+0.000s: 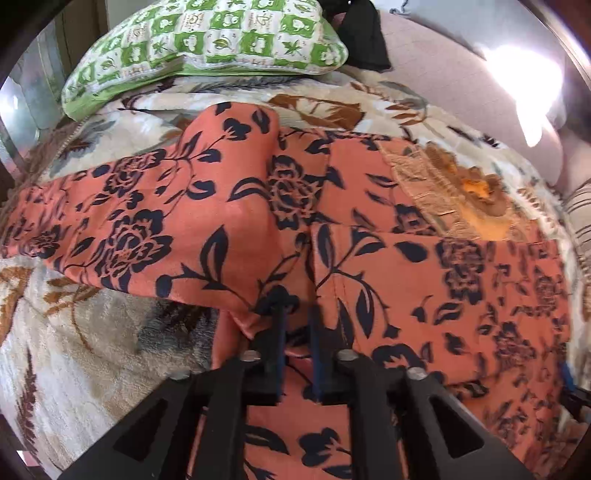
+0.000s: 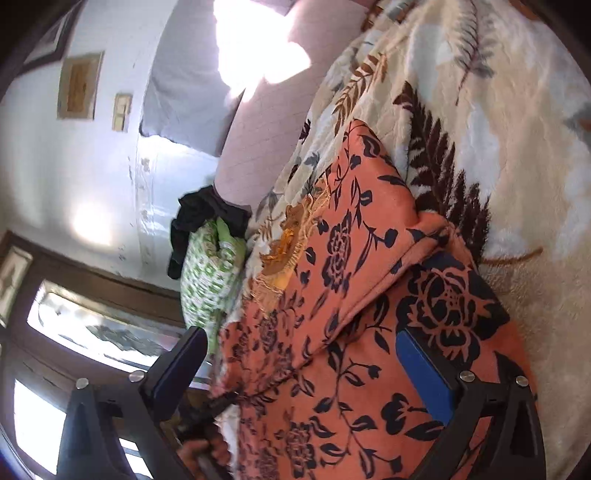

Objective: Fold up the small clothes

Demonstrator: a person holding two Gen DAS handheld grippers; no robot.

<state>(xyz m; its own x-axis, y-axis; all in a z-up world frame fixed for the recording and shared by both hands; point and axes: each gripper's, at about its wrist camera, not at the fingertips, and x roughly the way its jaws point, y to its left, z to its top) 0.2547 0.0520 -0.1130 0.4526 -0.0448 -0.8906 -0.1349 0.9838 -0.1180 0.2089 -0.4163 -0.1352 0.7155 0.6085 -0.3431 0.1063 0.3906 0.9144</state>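
Note:
An orange garment (image 1: 229, 218) with a black flower print lies spread on a cream leaf-patterned blanket (image 1: 74, 350). My left gripper (image 1: 297, 314) is shut on the garment's near edge, a bunch of cloth pinched between its narrow jaws. In the right wrist view the same garment (image 2: 343, 280) fills the middle, with a gold embroidered neck patch (image 2: 284, 243). My right gripper (image 2: 306, 362) is open wide, its blue-padded fingers (image 2: 424, 373) on either side of the cloth, holding nothing.
A green-and-white pillow (image 1: 207, 40) lies at the far end of the bed with a black cloth (image 1: 364, 33) beside it. A pink sheet (image 1: 461, 85) covers the far right. In the right wrist view, a white wall (image 2: 92, 166) and a window (image 2: 92, 332) stand beyond the bed.

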